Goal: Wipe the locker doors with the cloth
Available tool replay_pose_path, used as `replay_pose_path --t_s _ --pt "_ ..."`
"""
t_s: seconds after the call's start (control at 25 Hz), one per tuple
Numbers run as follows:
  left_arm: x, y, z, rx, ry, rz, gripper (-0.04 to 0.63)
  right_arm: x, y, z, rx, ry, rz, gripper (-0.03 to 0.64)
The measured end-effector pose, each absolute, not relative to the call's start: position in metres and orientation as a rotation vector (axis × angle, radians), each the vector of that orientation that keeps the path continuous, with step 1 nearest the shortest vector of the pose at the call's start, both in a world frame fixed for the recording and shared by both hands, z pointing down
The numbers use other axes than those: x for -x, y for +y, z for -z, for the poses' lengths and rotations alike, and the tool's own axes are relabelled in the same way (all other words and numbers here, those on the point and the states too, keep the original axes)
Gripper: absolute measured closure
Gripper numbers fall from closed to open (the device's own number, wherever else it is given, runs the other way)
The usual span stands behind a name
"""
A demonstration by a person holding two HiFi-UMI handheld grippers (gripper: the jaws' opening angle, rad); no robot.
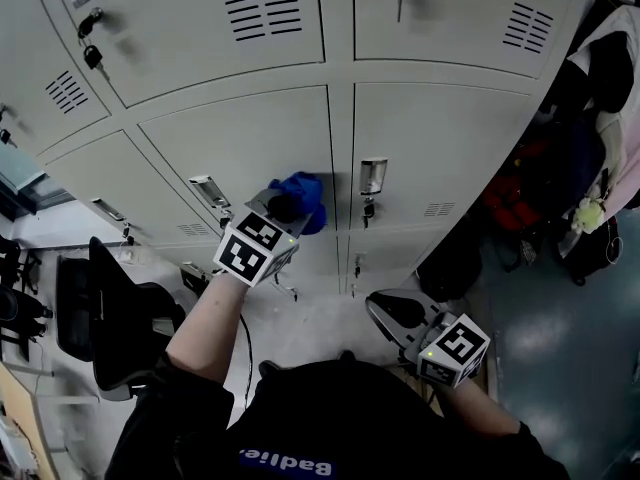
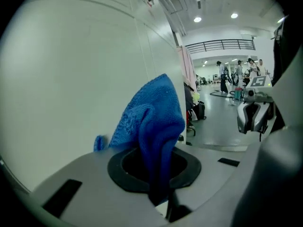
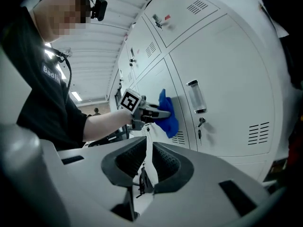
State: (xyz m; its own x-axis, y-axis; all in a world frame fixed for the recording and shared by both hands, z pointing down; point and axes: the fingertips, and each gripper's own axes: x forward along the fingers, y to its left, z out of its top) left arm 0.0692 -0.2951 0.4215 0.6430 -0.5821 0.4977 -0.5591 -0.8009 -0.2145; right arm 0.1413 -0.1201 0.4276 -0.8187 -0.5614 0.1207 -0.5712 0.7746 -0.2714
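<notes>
Your left claw point(image 1: 289, 207) clamps the blue knitted cloth point(image 1: 305, 194) against 1 grey metal locker door point(image 1: 250, 153). Right claw point(image 1: 386, 311) together, empty. Other doors likely remain.

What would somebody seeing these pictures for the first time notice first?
The bright blue cloth stands out first, clamped in the left gripper and held up against a pale grey locker door, near that door's right edge. Next comes the right gripper, low in front of the person, its jaws nearly together with nothing between them.
</notes>
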Motion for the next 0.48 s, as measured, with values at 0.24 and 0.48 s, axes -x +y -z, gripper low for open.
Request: replay_pose_path --t_s 0.24,0.48 --pt "-0.070 -0.295 -0.507 2.844 0.959 1.072 0.540 -0.141 -0.119 -0.429 -0.932 -2.907 -0.480 0.577" --pt "-0.071 -0.296 -0.560 2.831 0.964 1.130 0.540 -0.145 -0.122 -0.426 -0.968 -2.906 -0.486 0.577"
